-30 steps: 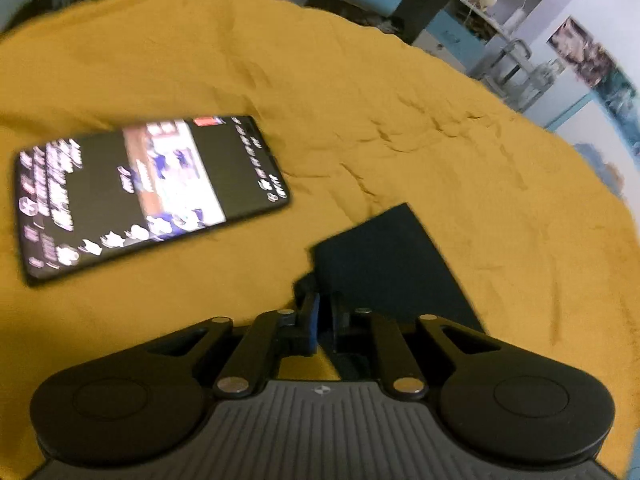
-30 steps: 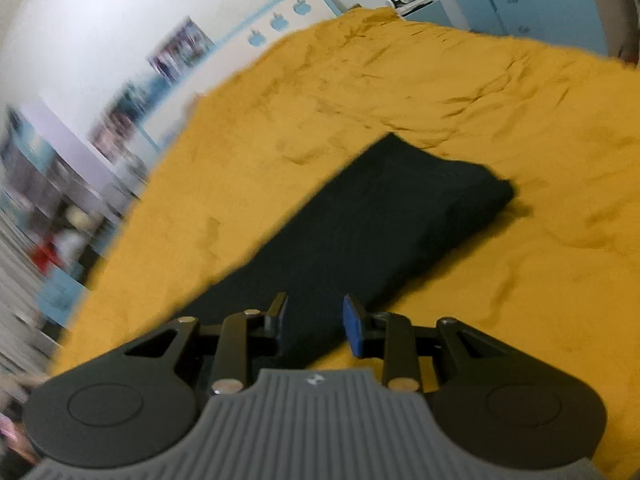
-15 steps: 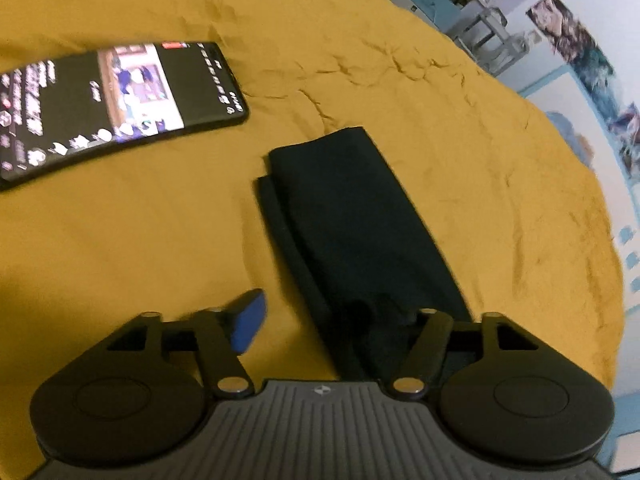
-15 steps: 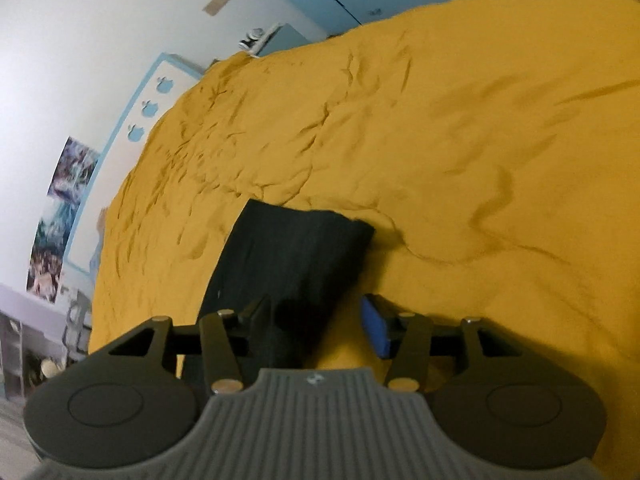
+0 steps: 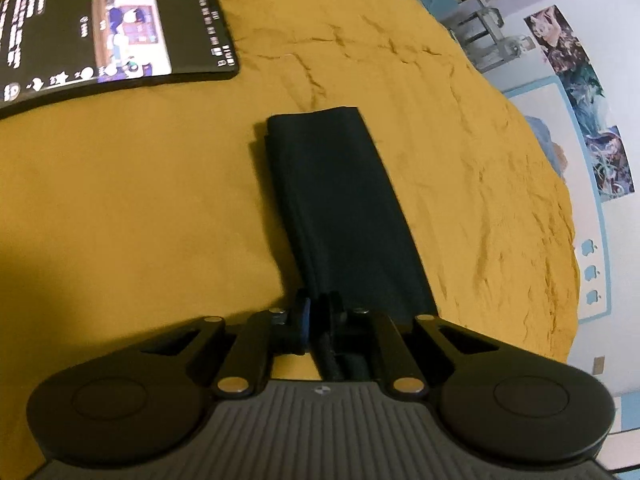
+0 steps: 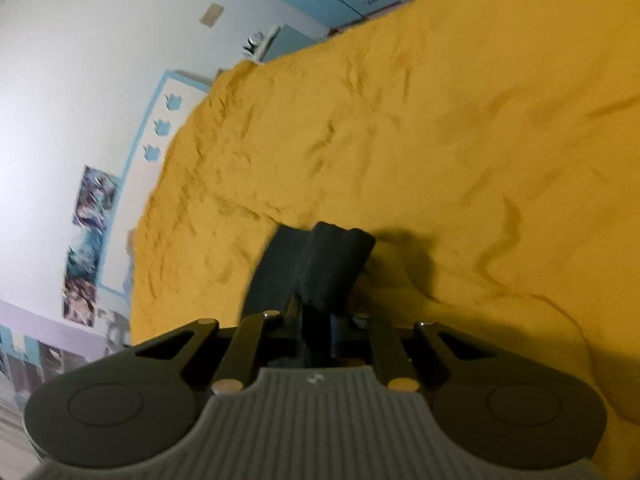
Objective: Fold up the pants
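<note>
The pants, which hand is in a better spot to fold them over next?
Probably the right. Its gripper has just closed on a bunched, lifted corner of the pants. The left gripper has also just closed on them, but that end lies flat on the yellow cover.

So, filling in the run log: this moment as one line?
step: fold grasp | left gripper: shut on folded dark fabric pants | right gripper: shut on pants | surface: yellow cloth
</note>
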### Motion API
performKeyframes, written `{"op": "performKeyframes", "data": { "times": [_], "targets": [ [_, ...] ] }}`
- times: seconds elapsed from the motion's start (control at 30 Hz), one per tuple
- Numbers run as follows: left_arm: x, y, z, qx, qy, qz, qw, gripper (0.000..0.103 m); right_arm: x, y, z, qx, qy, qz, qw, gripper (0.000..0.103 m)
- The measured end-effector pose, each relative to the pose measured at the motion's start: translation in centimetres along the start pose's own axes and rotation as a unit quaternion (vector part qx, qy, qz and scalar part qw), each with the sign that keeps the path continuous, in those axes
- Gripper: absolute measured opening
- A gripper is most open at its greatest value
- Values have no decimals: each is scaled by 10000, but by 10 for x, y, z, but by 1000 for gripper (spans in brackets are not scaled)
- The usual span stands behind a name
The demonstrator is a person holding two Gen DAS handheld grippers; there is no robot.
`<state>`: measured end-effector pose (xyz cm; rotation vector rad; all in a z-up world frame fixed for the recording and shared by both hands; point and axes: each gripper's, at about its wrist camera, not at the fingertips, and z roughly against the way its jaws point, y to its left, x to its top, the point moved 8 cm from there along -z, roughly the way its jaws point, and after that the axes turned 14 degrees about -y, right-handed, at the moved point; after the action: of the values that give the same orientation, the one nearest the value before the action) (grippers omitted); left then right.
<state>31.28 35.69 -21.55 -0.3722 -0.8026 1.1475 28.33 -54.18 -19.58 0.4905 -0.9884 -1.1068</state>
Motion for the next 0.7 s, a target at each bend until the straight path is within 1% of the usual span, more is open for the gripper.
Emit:
{"op": "performKeyframes", "data": {
  "times": [0.07,0.1,0.17,0.23,0.33,0.43,0.53,0.63,0.67,0.7],
  "targets": [
    [0,6,0,-18,16,172,9998,10,0,-12,1,-56,-13,-150,9999,6],
    [0,7,1,-46,23,211,9998,10,1,-12,4,-17,-66,-164,9998,6],
    [0,4,4,-52,25,107,9999,9,7,-3,11,112,-241,26,9996,5],
    [-1,0,8,-86,52,-6,9999,9,16,6,18,218,-386,58,9990,5],
    [-7,-9,10,-179,136,-132,9997,9,40,4,26,175,-581,-69,9981,6],
    [-19,-15,11,-259,298,-183,9991,9,70,-14,38,64,-789,-297,9964,6],
    [-31,-20,15,-352,409,-273,9982,9,90,-34,45,14,-728,-398,9965,6],
    [-41,-25,19,-422,454,-389,9973,10,99,-51,45,-70,-719,-335,9968,6],
    [-44,-27,18,-447,472,-418,9970,14,96,-58,40,-119,-594,-294,9977,7],
    [-47,-28,17,-464,500,-454,9966,18,92,-68,36,-309,-473,-276,9980,8]
  ]
}}
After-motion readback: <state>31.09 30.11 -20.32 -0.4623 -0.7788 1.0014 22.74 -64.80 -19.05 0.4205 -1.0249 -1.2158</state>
